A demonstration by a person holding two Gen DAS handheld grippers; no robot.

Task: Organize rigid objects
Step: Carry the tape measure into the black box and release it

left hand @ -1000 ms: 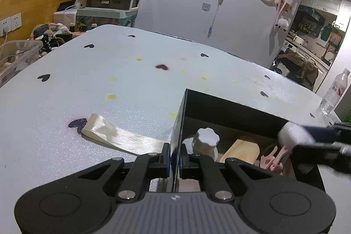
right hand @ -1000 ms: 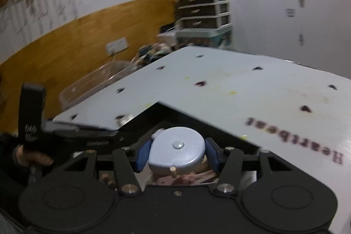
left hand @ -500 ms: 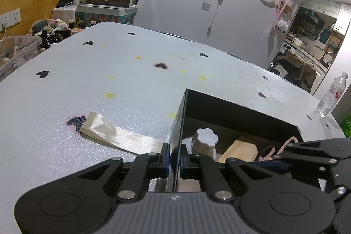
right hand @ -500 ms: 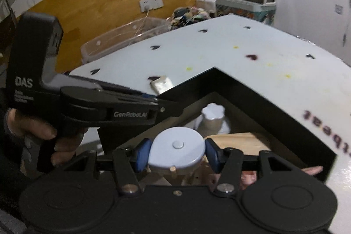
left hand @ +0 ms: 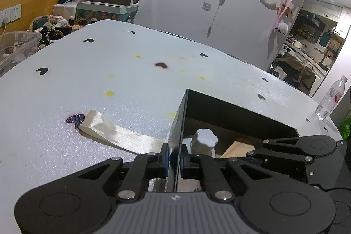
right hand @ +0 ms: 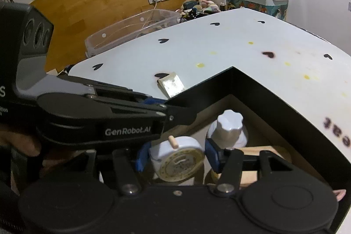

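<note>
I see little room inside the black box [right hand: 258, 89] — the white knob [right hand: 230, 122], round disc [right hand: 179, 159] and wooden block [right hand: 261, 151] crowd its lower centre. The left tool [right hand: 173, 111] bars the box's left wall. The counter [left hand: 92, 80] lies open upper left, save a ribbon [left hand: 114, 133].

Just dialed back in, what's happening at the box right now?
The left gripper is clamped on the wall of the black box, steadying it. The right gripper is down inside the box, its jaws opening around a round blue music box tipped on its side. A white knobbed piece and a wooden block already sit inside.
</note>
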